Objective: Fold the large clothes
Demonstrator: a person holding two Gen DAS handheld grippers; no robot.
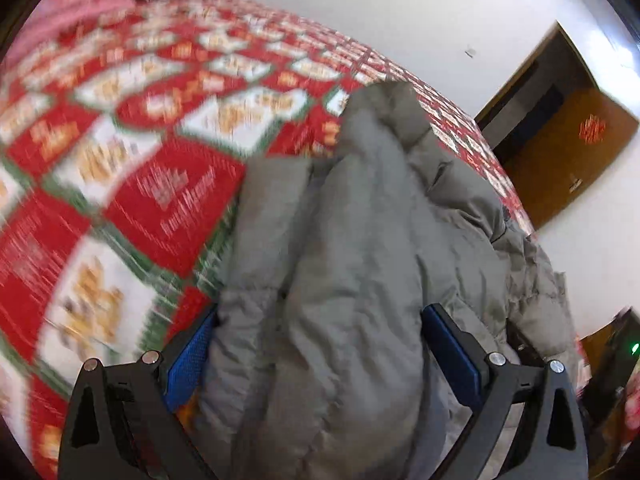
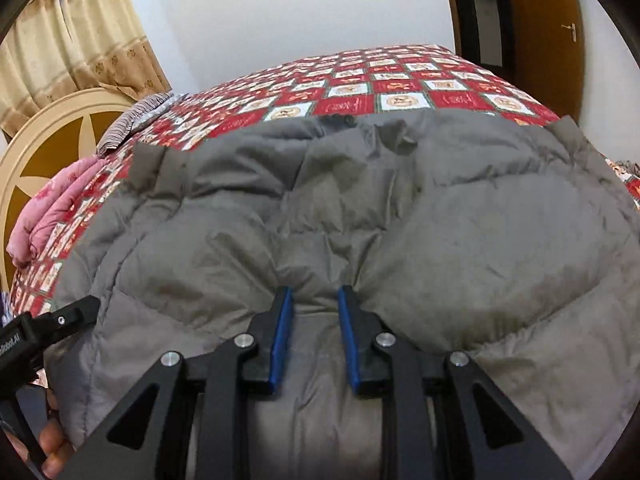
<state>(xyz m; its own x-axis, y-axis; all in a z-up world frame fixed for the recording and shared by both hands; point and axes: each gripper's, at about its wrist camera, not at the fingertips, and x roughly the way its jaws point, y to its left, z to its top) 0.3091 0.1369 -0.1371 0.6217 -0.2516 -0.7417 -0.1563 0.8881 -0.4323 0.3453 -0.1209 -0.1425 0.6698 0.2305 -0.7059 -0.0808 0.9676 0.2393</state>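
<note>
I had the grey padded jacket (image 2: 320,208) spread over the red patterned bedcover (image 2: 400,88), its bulk lying ahead of both tools. My right gripper (image 2: 314,300) stood at a narrow gap, its blue pads (image 2: 282,336) pinching a ridge of the jacket's near edge between them. My left gripper (image 1: 316,344) stood wide, with a thick bunched fold of the same jacket (image 1: 360,220) filling the space between its pads; I could not tell whether it truly clamped the cloth or merely straddled it. That was my main worry: the filling looked puffy and the shell slick, so a wide, loose hold could let the fold slide out as I lifted. The left view was smeared with motion, so a fast swing might drag the jacket askew. The right pinch seemed to catch only a thin ridge, which might pull free under the garment's weight.
</note>
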